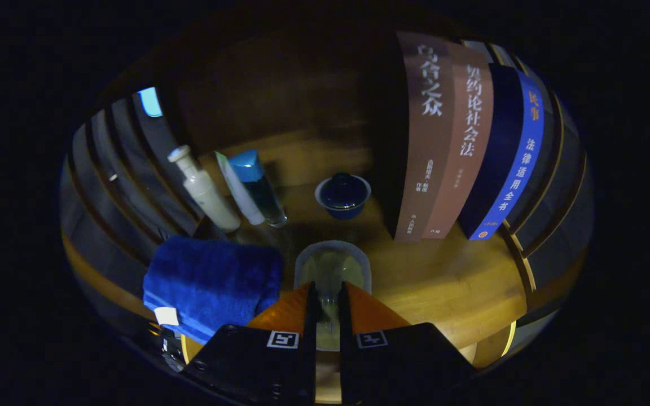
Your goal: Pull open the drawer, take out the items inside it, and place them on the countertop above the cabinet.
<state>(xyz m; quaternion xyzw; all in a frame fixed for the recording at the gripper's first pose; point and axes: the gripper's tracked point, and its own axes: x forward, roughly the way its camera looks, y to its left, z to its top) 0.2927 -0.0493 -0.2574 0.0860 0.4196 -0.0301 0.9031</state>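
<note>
My gripper (328, 290) has its fingers drawn close together on a clear glass cup (332, 265), one finger on each side of its narrow lower part. The cup's wide rim lies just ahead of the fingertips, over the wooden countertop (443, 276). Whether the cup rests on the wood or hangs just above it I cannot tell. Left of the fingers lies a folded blue towel (212, 285). Beyond the cup stands a dark blue lidded bowl (342, 194).
A white pump bottle (203, 189) and a blue-capped clear bottle (257, 183) lean behind the towel. Several upright books (449, 141) stand beyond the fingers to the right. Dark slatted panels (116, 169) close both sides. Bare wood lies right of the cup, before the books.
</note>
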